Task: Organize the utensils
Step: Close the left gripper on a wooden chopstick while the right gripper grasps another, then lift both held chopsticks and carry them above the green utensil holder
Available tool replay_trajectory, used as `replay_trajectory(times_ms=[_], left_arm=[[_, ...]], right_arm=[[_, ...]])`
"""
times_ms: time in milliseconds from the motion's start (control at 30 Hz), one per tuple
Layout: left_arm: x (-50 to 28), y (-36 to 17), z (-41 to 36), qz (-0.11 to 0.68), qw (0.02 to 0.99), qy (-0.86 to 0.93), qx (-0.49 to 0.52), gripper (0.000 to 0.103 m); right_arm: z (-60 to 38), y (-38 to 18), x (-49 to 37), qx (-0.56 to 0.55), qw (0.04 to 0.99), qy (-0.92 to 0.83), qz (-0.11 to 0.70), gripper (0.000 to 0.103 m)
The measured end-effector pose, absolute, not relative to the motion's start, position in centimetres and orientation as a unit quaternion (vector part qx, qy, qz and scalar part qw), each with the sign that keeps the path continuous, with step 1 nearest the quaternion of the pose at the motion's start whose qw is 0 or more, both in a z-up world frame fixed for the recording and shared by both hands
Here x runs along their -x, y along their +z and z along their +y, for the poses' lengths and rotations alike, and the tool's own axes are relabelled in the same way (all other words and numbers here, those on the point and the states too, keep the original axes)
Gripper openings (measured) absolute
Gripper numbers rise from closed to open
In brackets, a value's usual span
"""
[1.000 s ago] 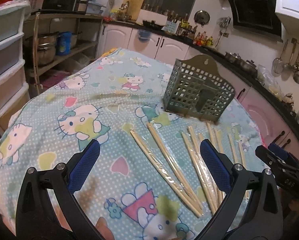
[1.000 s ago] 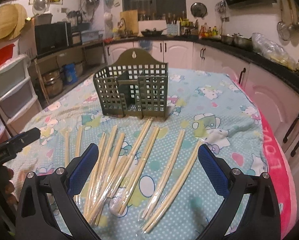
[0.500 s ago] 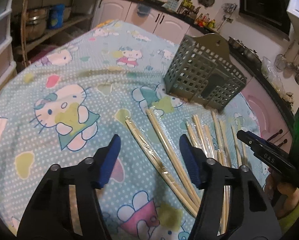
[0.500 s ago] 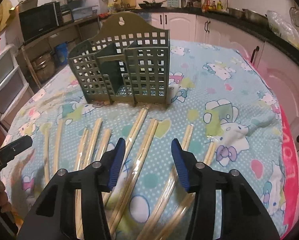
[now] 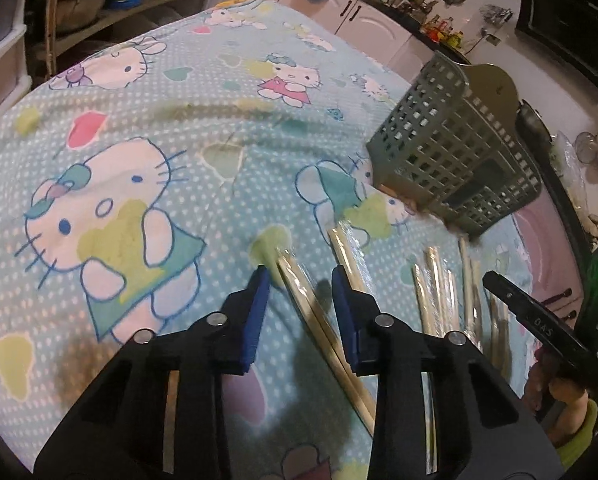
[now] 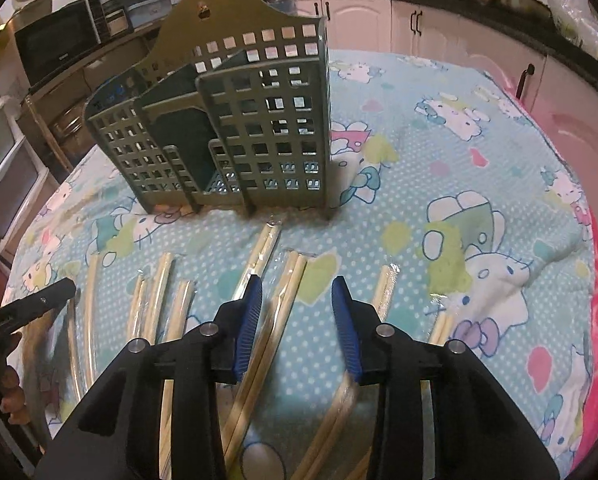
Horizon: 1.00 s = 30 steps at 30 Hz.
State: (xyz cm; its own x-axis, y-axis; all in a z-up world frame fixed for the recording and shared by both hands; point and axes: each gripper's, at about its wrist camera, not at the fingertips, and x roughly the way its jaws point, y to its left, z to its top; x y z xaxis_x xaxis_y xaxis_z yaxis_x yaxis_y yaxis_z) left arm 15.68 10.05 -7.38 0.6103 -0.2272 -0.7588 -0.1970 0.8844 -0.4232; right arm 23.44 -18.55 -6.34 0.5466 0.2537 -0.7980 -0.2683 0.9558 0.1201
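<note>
Straddling a wrapped chopstick pair (image 5: 299,280), the left gripper (image 5: 299,280) has just been closing, its blue pads not yet pressing the pair, whose long axis runs away along the fingers. The right gripper (image 6: 297,286), likewise half-closed and narrowing, brackets another pair (image 6: 287,280) lying lengthwise. Loose neighbouring pairs (image 6: 163,288) crowd both. Beyond stands the green utensil holder (image 6: 227,128) on the patterned cloth (image 5: 139,120).
</note>
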Motion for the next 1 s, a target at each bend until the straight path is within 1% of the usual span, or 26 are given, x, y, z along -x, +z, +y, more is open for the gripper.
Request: replay_trajectory(times_ms=[67,200,433,567,633,667,800,1000], left_arm=[[-16.1,-7.5,10.4,0.445,0.863,-0.003,0.238,0.02],[-16.8,-7.4,10.4,0.449,0.863,0.004,0.232,0.019],[-18.0,-7.3,10.2,0.453,0.864,0.014,0.218,0.018],[-18.1,-7.3,10.1,0.451,0.868,0.024,0.206,0.009],[-18.1,-7.3,10.1,0.448,0.87,0.026,0.202,0.006],[-18.1,-7.2,10.2,0.447,0.871,0.027,0.201,0.004],[-18.0,-6.8,10.1,0.443,0.874,0.025,0.199,0.001],[-17.0,-3.9,9.8,0.41,0.892,0.002,0.19,0.001]], right_arm=[[-18.4,-6.6,-24.0,0.008,0.878,0.146,0.456,0.031],[-18.1,-7.2,-25.0,0.009,0.873,0.142,0.466,0.029],[-17.8,-7.8,-26.1,0.002,0.868,0.143,0.475,0.029],[-17.7,-7.9,-26.4,0.01,0.867,0.147,0.475,0.029],[-17.5,-7.9,-26.3,0.009,0.868,0.149,0.474,0.023],[-17.6,-7.8,-26.2,0.009,0.869,0.152,0.472,0.018],[-18.0,-7.5,-26.0,-0.003,0.869,0.163,0.467,0.009],[-19.8,-5.9,-24.7,-0.05,0.874,0.187,0.446,0.007]])
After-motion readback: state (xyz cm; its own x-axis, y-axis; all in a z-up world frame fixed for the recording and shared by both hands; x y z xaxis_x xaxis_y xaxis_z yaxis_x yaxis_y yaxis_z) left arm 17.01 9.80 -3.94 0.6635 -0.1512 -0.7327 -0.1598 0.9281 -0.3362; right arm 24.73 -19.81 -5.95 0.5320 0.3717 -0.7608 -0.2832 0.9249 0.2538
